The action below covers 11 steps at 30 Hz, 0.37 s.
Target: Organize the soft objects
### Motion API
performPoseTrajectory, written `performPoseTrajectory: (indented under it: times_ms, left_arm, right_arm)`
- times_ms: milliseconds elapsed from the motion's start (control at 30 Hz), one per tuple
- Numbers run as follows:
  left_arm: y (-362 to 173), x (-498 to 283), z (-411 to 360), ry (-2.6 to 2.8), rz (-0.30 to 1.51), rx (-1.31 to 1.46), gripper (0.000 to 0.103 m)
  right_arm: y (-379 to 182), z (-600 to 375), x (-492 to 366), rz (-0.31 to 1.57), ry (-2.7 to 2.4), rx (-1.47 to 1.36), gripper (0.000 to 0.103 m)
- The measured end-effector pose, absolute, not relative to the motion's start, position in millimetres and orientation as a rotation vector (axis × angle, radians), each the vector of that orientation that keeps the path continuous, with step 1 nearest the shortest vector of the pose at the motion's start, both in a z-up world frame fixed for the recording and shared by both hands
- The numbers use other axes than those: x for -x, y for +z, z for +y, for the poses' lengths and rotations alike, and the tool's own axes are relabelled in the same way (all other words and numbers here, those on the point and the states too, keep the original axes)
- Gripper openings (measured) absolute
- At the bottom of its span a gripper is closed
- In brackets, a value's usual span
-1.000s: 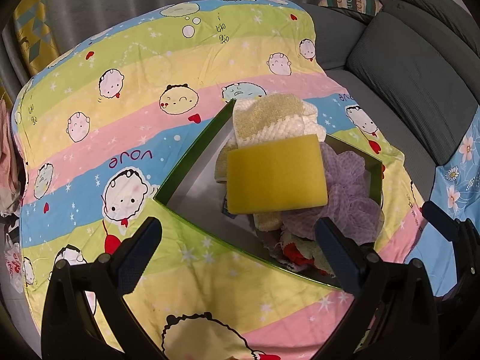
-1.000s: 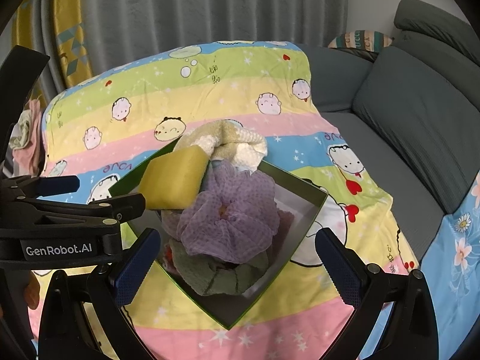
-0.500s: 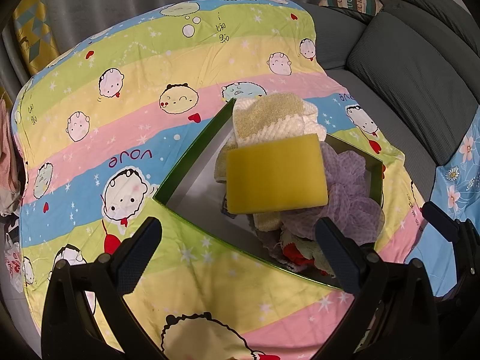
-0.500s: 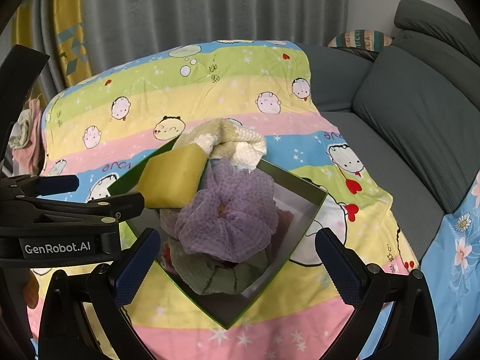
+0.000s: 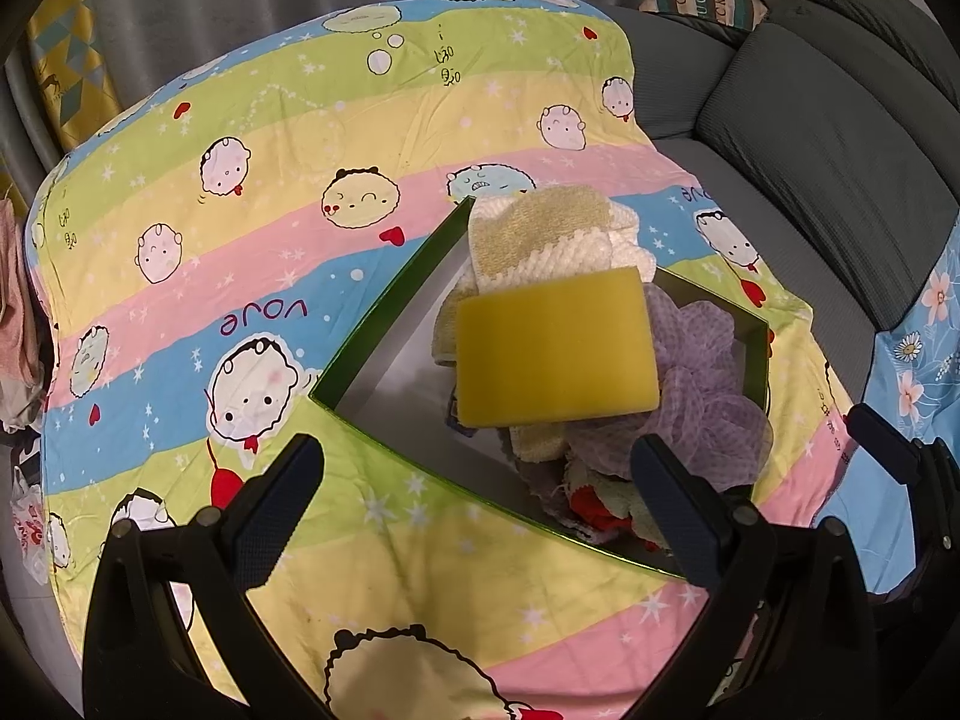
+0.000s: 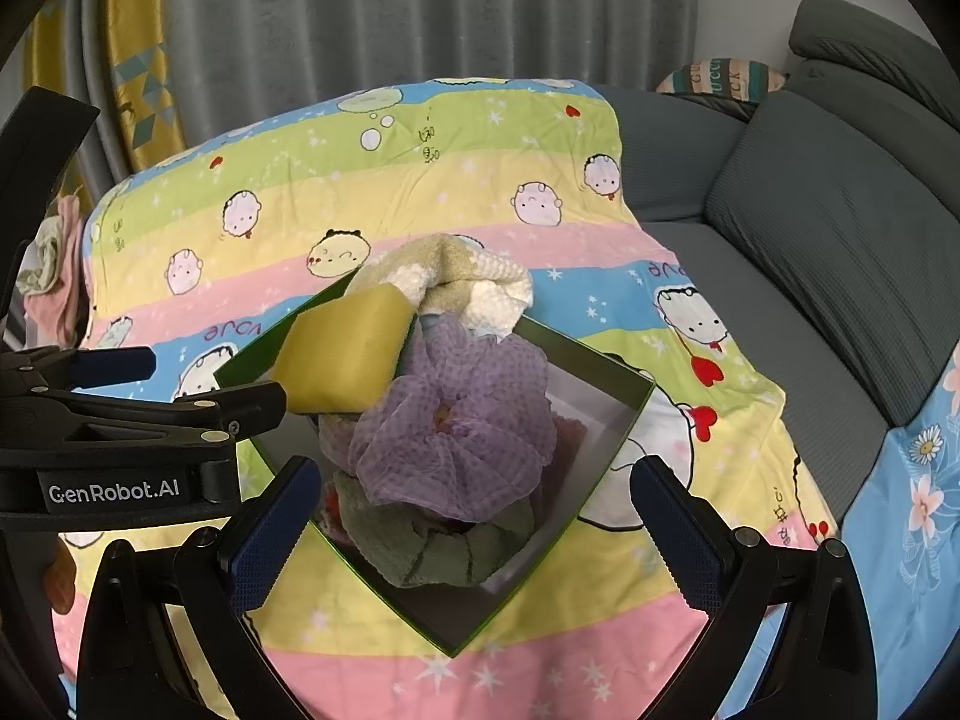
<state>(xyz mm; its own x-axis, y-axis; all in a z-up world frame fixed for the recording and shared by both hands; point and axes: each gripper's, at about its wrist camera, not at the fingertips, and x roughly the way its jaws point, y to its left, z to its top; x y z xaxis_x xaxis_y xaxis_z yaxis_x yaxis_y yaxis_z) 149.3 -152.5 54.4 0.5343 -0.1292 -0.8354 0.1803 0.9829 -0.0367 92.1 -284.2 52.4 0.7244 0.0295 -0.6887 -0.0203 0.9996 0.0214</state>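
At the far left a pink and pale bundle of cloth [image 6: 51, 276] lies off the edge of the striped cartoon-print sheet [image 5: 300, 138] that covers the surface. The left gripper [image 5: 477, 501] hovers over the near part of that sheet with its two dark fingers spread wide and nothing between them; in the right wrist view it reaches in from the left, level with the box. Right of centre sits the green-rimmed open cardboard box [image 5: 384, 318] with a pale inside, turned corner-on. In it the soft things are heaped: a cream and tan knitted cloth [image 5: 552, 234] at the far corner, a yellow rectangular foam sponge [image 5: 555, 351] lying flat on top of the pile, a lilac mesh bath puff [image 6: 456, 426] to its right, and a grey-green towel [image 6: 432, 546] under the puff at the near side. The right gripper [image 6: 477, 531] is likewise splayed and empty above the box's near corner. A grey sofa [image 6: 810, 228] fills the right
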Motion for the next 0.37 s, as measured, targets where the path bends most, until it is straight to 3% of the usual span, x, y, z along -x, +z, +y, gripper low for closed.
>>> performPoseTrajectory:
  times_ms: [367]
  left_arm:
    - [53.2,-148.7,-154.7,-0.184,0.988,-0.051,0.102]
  right_arm:
    - [44.5,-284.2,-90.4,0.763,0.031,-0.011,0.103]
